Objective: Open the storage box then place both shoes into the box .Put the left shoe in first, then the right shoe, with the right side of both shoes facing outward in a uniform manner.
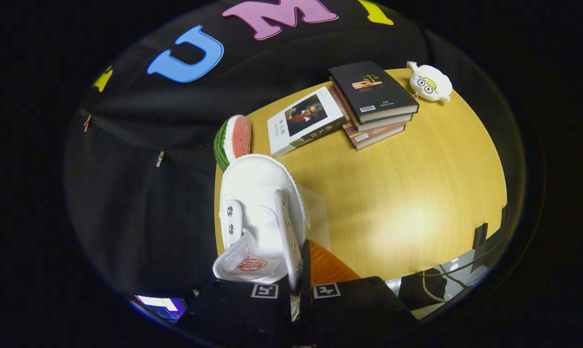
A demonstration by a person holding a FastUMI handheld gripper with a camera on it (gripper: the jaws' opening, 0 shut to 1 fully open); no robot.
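Your gripper (298,290) was closed on the white shoe's (260,212) side wall, toe at twelve o'clock; you needed it level going boxward

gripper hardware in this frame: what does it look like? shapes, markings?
The gripper shows as two broad, flat-topped blocks side by side ahead of the camera, with a narrow gap between the jaws. Each block carries one square fiducial tag, a black pattern on white, near its inner front corner. No cables or sleeve are visible on it.
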